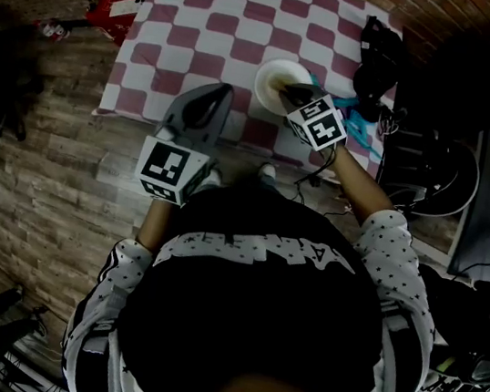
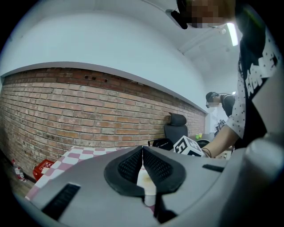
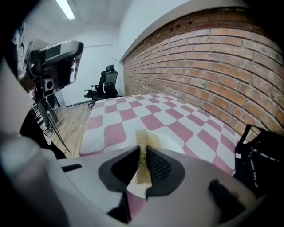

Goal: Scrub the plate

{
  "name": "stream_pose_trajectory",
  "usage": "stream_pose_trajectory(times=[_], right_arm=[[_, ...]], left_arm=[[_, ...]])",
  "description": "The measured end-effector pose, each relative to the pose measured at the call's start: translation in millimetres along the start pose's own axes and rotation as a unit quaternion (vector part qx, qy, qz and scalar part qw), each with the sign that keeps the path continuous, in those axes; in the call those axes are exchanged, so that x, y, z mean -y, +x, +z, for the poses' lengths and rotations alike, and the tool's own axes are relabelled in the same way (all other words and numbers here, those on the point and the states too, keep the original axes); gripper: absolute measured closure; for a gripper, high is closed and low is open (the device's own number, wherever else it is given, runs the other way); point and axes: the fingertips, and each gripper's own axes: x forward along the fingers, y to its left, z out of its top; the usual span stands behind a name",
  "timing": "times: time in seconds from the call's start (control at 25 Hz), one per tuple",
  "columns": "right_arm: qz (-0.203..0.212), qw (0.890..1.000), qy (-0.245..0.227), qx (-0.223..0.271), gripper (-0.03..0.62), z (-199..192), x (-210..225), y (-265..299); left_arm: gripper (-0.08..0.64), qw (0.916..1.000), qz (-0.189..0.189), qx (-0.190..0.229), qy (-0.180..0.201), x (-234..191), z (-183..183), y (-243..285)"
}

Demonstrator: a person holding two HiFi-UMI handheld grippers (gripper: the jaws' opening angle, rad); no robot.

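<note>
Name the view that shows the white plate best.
Head view: the plate shows nearly whole on the checked cloth. The right gripper view shows part beyond its jaws; the left gripper view, a sliver past its jaws.

The person wears a black top [image 1: 251, 330] with white lettering across it and white sleeves [image 1: 393, 251] speckled with small dark dots. The left gripper [image 1: 221, 93] and right gripper [image 1: 291, 92] have grey bodies, black ribbed pads [image 2: 133, 166], and white cubes [image 1: 171, 169] bearing black square markers.
</note>
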Motion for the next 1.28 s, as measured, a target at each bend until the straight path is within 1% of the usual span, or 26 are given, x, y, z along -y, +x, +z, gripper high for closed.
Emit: stream_pose_trajectory(times=[0.2,0.36,0.64,0.84,1.08,1.28], right_arm=[[-0.040,0.999,-0.001,-0.007,0.540,2,38,-3],[-0.050,0.999,0.000,-0.013,0.540,-1,55,1],[-0.049,0.998,-0.008,-0.033,0.540,-7,65,13],[-0.043,0.998,-0.017,-0.043,0.540,-13,63,18],[-0.039,0.998,-0.024,-0.044,0.540,-14,57,18],[-0.033,0.998,-0.023,-0.045,0.540,-16,47,15]], left_arm=[[0.546,0.9999,0.013,0.001,0.000,-4,1,-4],[0.546,0.9997,0.026,0.001,0.000,-8,0,-8],[0.546,0.9989,0.047,0.000,-0.001,-16,2,-13],[0.546,0.9985,0.056,-0.001,-0.003,-18,0,-16],[0.546,0.9985,0.054,-0.002,-0.005,-16,-1,-14],[0.546,0.9990,0.045,-0.001,-0.005,-12,-1,-13]])
